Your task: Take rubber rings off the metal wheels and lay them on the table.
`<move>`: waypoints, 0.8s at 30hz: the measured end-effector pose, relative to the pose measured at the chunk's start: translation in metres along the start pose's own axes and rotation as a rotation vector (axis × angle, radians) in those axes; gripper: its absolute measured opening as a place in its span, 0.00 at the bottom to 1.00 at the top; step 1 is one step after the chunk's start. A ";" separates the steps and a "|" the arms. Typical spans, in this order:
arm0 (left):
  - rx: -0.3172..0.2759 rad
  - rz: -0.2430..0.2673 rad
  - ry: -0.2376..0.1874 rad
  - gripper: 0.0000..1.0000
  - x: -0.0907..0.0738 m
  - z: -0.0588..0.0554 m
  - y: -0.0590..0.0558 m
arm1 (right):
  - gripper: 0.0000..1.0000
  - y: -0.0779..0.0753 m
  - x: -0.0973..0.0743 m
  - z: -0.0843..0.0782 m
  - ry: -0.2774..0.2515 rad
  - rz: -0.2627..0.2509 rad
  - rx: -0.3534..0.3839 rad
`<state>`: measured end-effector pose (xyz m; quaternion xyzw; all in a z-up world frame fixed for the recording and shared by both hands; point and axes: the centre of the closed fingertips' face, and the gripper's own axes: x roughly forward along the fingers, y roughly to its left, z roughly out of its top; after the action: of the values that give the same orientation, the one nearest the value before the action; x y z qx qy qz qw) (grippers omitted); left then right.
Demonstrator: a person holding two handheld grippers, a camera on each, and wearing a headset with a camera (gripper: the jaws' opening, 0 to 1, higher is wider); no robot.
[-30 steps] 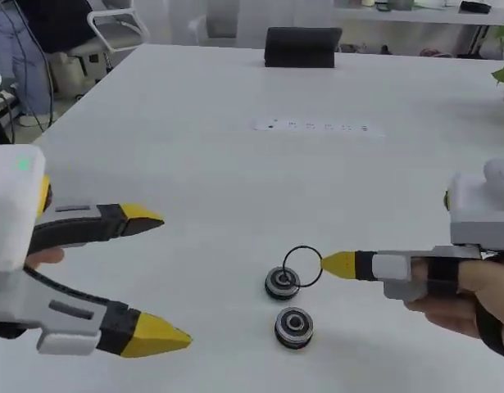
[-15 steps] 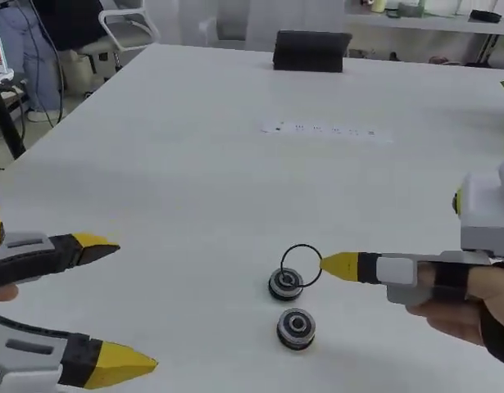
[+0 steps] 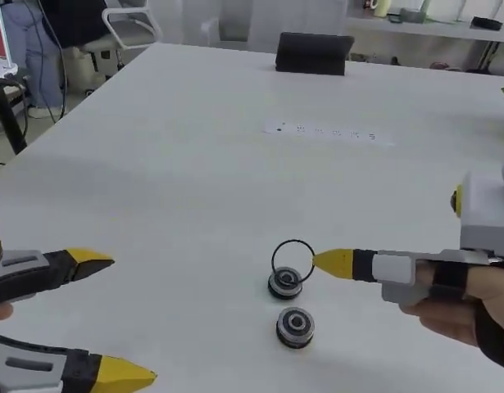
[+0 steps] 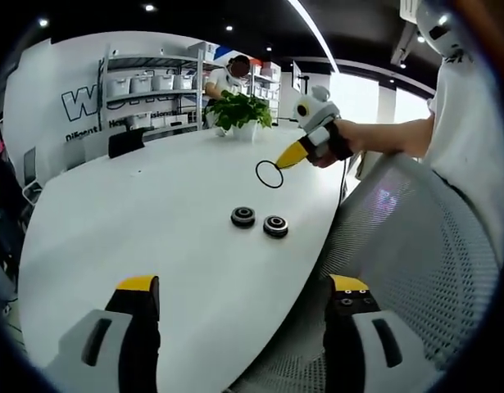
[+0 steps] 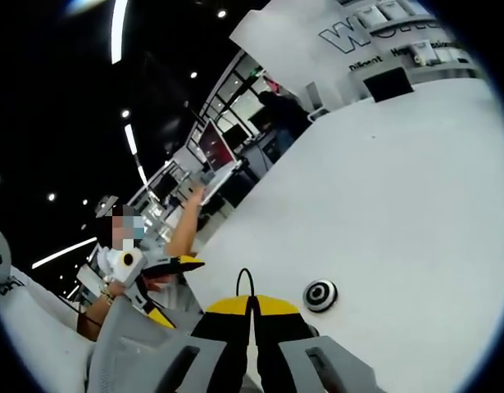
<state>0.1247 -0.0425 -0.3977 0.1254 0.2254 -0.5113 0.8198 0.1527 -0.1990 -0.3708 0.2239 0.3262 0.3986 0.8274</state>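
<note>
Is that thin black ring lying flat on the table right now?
No, the rubber ring hangs in the air, pinched in the tips of the right gripper, clear of the table.

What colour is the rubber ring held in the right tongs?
The rubber ring is black, clearest in the head view against the white table.

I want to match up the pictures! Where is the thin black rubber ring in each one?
Head view: the rubber ring is low in the middle, just above the farther metal wheel.
Left gripper view: the ring is above the middle, beyond both wheels.
Right gripper view: the ring is a thin arc at bottom middle.
Shared landmark: the yellow-tipped right gripper pinching it.
</note>
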 end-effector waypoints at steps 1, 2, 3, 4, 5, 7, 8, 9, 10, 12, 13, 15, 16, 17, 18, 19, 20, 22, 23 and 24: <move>-0.006 0.003 -0.002 0.80 0.000 0.000 0.000 | 0.00 0.001 0.001 0.000 0.001 0.002 -0.001; -0.011 0.005 -0.004 0.81 0.000 0.001 0.001 | 0.00 0.004 0.001 0.001 0.004 0.009 -0.005; -0.015 0.007 -0.008 0.81 0.000 0.001 0.001 | 0.00 0.006 0.002 0.002 0.005 0.015 -0.010; -0.018 0.009 -0.012 0.82 0.001 0.002 0.001 | 0.00 0.009 0.003 0.004 0.007 0.020 -0.019; -0.019 0.009 -0.011 0.81 0.001 0.001 0.001 | 0.00 0.011 0.003 0.005 0.008 0.023 -0.026; -0.024 0.008 -0.008 0.81 0.001 0.001 0.001 | 0.00 0.015 0.005 0.009 0.008 0.031 -0.035; -0.025 0.008 -0.006 0.81 0.002 0.000 0.001 | 0.00 0.016 0.006 0.010 0.007 0.035 -0.038; -0.025 0.008 -0.005 0.81 0.002 0.000 0.001 | 0.00 0.019 0.008 0.012 0.007 0.042 -0.043; -0.023 0.007 -0.002 0.81 0.002 0.000 0.001 | 0.00 0.021 0.009 0.013 0.007 0.047 -0.046; -0.015 0.005 0.004 0.81 0.002 -0.001 0.001 | 0.00 0.025 0.013 0.016 0.009 0.056 -0.054; -0.014 0.004 0.005 0.81 0.002 0.000 0.001 | 0.00 0.027 0.015 0.018 0.011 0.060 -0.059; -0.017 0.000 0.002 0.81 0.003 0.001 -0.001 | 0.00 0.030 0.019 0.019 0.017 0.067 -0.067; -0.018 -0.003 0.000 0.82 0.004 0.001 -0.002 | 0.00 0.032 0.022 0.020 0.020 0.070 -0.071; -0.017 -0.007 -0.001 0.81 0.005 0.002 -0.003 | 0.00 0.034 0.025 0.021 0.025 0.074 -0.080; -0.017 -0.009 -0.001 0.81 0.005 0.002 -0.004 | 0.00 0.036 0.027 0.021 0.030 0.077 -0.087; -0.019 -0.012 -0.002 0.81 0.005 0.002 -0.004 | 0.00 0.038 0.030 0.021 0.036 0.082 -0.095; -0.022 -0.011 -0.003 0.81 0.006 0.001 -0.003 | 0.00 0.040 0.032 0.021 0.042 0.084 -0.100; -0.026 -0.008 -0.006 0.81 0.006 0.001 -0.003 | 0.00 0.042 0.038 0.019 0.062 0.086 -0.120; -0.027 -0.009 -0.013 0.81 0.005 0.002 -0.003 | 0.00 0.043 0.041 0.018 0.070 0.085 -0.130; -0.027 -0.011 -0.020 0.80 0.005 0.003 -0.003 | 0.00 0.044 0.044 0.016 0.082 0.086 -0.139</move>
<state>0.1245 -0.0491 -0.3978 0.1080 0.2250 -0.5138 0.8208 0.1621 -0.1398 -0.3481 0.1632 0.3215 0.4642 0.8090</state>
